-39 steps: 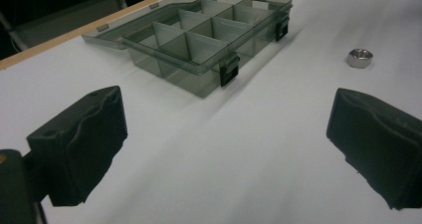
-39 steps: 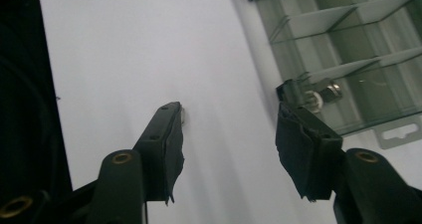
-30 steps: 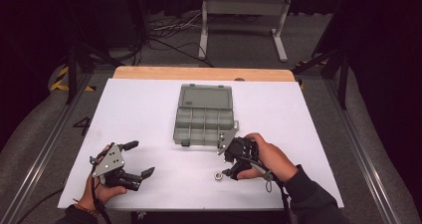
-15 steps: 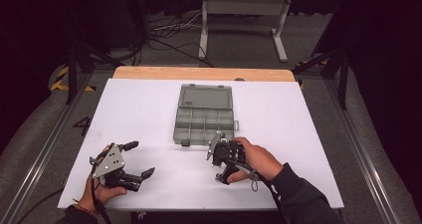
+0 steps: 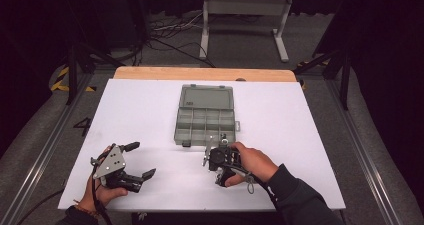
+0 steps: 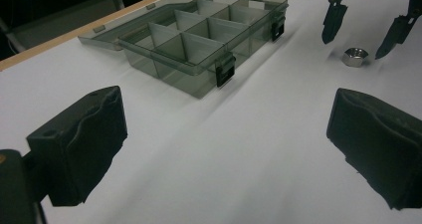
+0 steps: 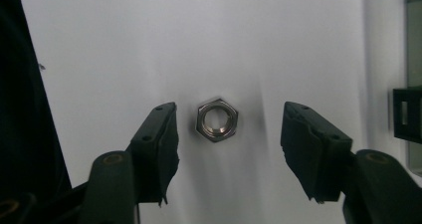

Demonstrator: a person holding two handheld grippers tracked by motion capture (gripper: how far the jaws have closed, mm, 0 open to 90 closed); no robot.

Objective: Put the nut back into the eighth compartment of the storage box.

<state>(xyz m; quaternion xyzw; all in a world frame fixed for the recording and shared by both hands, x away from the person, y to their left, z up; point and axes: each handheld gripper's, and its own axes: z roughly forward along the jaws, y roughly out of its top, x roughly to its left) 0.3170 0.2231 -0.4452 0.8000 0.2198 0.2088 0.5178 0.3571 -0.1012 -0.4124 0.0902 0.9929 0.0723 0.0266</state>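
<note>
Currently: your right gripper (image 7: pixel 226 139), jaws spread either side of hex nut (image 7: pixel 217 120); your left gripper (image 5: pixel 137 160), spread, empty; open organizer box (image 5: pixel 204 117) nearby.

The work surface is a white table top (image 5: pixel 150 110) with a wooden edge strip (image 5: pixel 200 74) along its far side. The floor (image 5: pixel 40 135) is grey carpet. Behind the table stands a white metal frame (image 5: pixel 245 15), with cables (image 5: pixel 170 35) lying beside it. Surroundings are dark.
</note>
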